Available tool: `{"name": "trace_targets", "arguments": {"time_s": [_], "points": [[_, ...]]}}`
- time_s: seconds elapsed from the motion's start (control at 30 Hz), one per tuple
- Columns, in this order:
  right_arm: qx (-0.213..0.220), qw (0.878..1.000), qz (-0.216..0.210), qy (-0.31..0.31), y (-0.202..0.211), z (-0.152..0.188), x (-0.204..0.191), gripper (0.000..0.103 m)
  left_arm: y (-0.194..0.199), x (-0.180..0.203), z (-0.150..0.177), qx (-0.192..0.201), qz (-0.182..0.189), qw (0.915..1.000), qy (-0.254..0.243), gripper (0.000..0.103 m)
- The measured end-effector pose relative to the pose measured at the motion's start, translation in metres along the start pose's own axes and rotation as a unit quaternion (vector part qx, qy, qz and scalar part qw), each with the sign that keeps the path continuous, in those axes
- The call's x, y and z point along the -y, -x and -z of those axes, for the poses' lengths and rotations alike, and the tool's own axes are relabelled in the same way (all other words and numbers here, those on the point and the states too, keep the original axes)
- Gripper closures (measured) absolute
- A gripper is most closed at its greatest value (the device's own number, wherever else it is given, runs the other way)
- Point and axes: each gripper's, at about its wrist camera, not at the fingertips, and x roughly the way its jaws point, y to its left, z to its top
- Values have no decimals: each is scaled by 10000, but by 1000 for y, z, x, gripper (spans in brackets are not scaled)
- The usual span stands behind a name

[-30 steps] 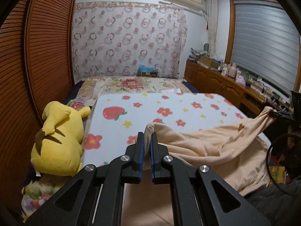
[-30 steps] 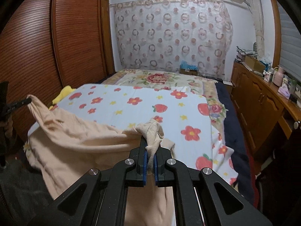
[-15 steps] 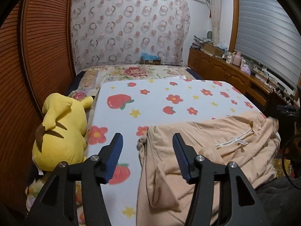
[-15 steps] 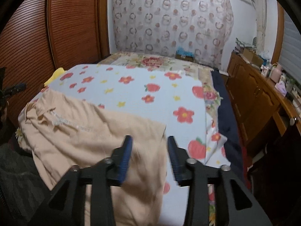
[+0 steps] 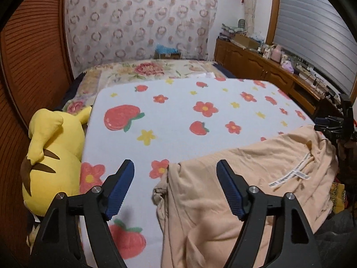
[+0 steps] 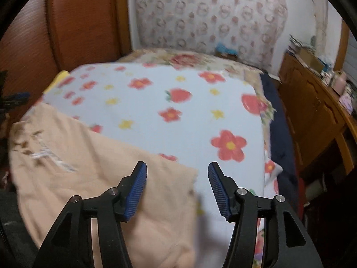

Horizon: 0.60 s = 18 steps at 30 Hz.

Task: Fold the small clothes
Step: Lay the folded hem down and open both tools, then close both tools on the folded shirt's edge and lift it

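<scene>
Peach garment (image 5: 234, 201): spread flat on the near part of the bed, over the flower-and-strawberry blanket (image 5: 178, 116), lower portion hanging over the near edge. White care label (image 5: 290, 176) exposed toward the right side. Likely light, soft and limp; expected to sag and wrinkle when lifted, not slippery, not fragile. Best taken at the two far corners or along the far hem: bunched left corner (image 5: 162, 185) and right corner (image 6: 191, 174).

Left gripper (image 5: 175, 189): spread wide, holding nothing, poised above the left corner. Right gripper (image 6: 177, 187): spread wide, holding nothing, above the right corner. Right wrist view blurred, so exact contact with the cloth not determinable.

Surroundings: yellow plush toy (image 5: 51, 151) at the left bed edge, just beside the blanket, well apart from the garment. Wooden cabinets (image 5: 256, 67) along the right wall, wardrobe doors (image 6: 84, 20) on the left. Far blanket area free for folding; no obstruction between grippers and corners.
</scene>
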Motion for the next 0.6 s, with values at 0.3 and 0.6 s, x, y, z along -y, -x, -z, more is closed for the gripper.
{"name": "trace_targets", "arguments": {"time_s": [0.3,0.6], "points": [[-181,9992,-152,-313,-24,-5,7,44,-38,-12,1,-563,-215,9982,49,26],[-269,9990,-266,-250,-31,-1,2,44,-50,-6,6,-767,-104,9970,36,26]]}}
